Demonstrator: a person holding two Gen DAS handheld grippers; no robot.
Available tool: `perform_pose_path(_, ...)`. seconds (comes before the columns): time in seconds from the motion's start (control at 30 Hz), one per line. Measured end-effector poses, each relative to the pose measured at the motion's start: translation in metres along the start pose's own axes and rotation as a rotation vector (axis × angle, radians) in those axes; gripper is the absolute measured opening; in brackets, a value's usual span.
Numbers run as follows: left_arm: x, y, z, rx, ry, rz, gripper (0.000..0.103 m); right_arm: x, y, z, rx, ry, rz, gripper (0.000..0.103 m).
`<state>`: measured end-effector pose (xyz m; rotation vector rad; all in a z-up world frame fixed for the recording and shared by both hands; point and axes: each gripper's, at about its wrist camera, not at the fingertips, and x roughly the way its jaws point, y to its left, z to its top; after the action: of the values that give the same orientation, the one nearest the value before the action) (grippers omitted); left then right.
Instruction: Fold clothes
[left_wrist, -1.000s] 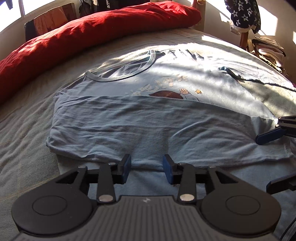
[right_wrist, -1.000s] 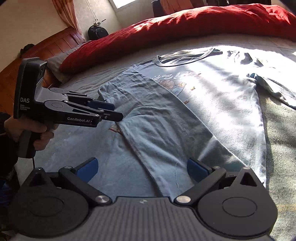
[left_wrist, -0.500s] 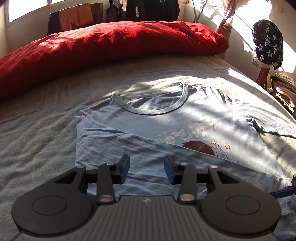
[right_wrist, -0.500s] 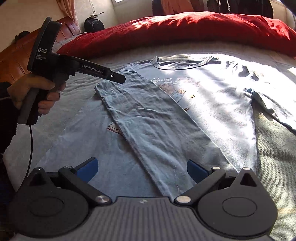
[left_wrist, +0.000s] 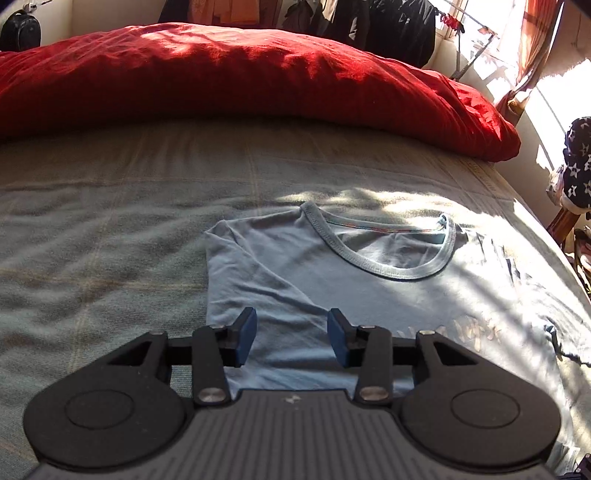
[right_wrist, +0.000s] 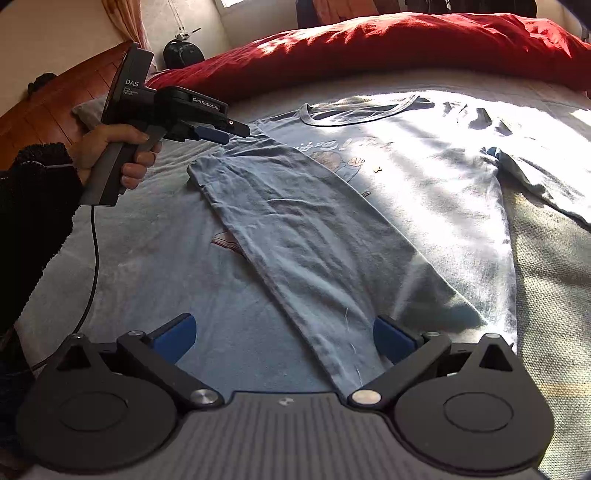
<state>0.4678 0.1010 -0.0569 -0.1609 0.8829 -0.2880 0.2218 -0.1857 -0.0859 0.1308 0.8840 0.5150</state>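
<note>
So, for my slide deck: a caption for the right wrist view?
Open right gripper above half-folded blue T-shirt on bed; left gripper near its shoulder.

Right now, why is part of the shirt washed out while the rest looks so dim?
Right wrist view: sunlight glares on the t-shirt, bleaching its right half, while the folded flap stays shaded. Left wrist view: a sun patch hits the collar; the red duvet is dappled, and the fisheye bends the bed.

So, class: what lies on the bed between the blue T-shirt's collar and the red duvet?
Nothing: in the left wrist view, only bare grey bedcover lies between the T-shirt collar and the red duvet.
</note>
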Motion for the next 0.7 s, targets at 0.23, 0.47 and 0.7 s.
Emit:
perform_pose_path(0.23, 0.048, 0.029, 0.018, -0.146, 0.005, 0.063, 0.044, 0.0, 0.001, -0.003, -0.018, -0.001, 0.005, 0.103)
perform_pose_path(0.47, 0.044, 0.033, 0.048, -0.191, -0.062, 0.085, 0.043, 0.002, 0.001, -0.002, -0.039, 0.007, 0.009, 0.103)
perform_pose_path(0.7, 0.054, 0.022, 0.032, -0.115, 0.047, 0.08, 0.05, 0.004, 0.0, -0.002, -0.043, 0.008, 0.014, 0.103)
